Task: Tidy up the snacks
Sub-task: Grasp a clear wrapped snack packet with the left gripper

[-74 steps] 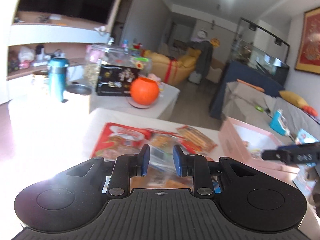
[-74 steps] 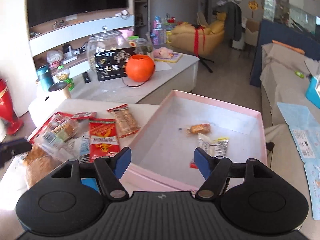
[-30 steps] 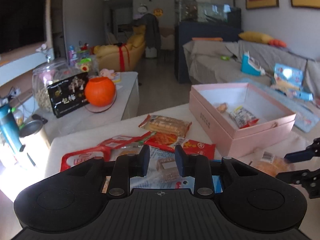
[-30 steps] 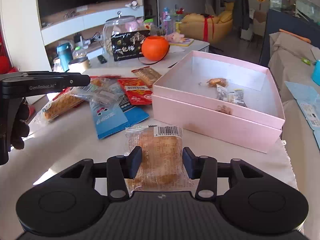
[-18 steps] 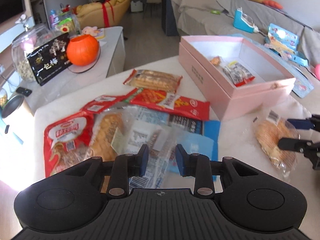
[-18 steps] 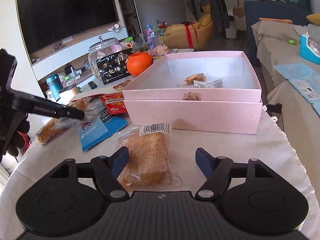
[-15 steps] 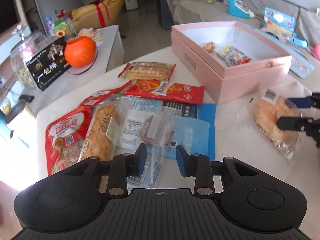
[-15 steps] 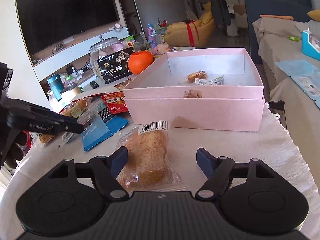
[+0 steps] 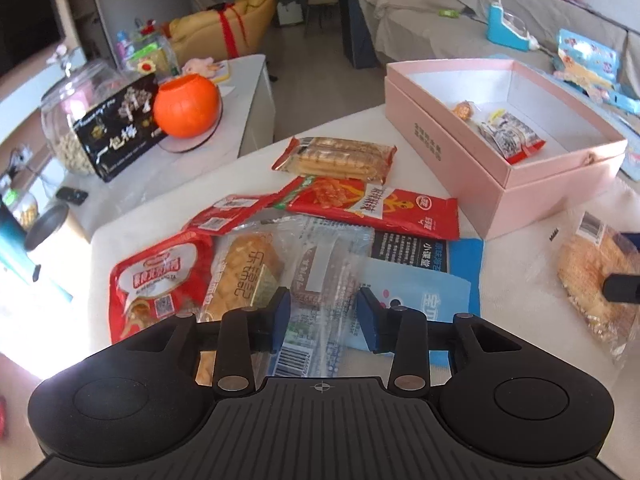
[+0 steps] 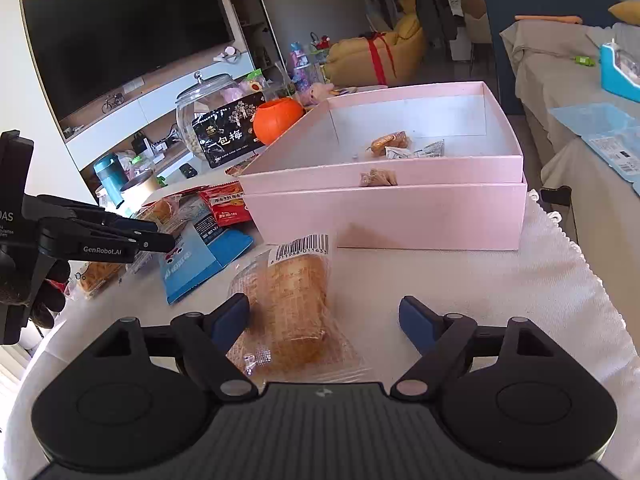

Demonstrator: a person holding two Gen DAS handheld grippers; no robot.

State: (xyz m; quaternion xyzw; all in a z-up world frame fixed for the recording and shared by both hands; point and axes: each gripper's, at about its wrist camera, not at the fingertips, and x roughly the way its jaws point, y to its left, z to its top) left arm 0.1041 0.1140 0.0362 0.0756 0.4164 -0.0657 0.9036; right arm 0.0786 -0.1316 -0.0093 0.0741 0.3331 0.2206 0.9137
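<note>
Cellophane-wrapped snacks lie heaped at the left of the table, where the left claw has dipped toward the pile; its jaws are opening, straddling a clear barcoded packet without pressing it, with a wrapped bread loaf and a red pouch just left of it. Likely the next pick. Moving right, the bread packet lies flat on the white table, near the pink box but outside it. A second ago the right claw was closed about it; now its jaws are opening, wide, pads clear of the wrapper, left pad just beside it. So that packet is let go short of the box, not yet organized. Its long axis runs from the claw toward the box, barcode end leading, tilted slightly right. Box holds a few small wrapped sweets.
</note>
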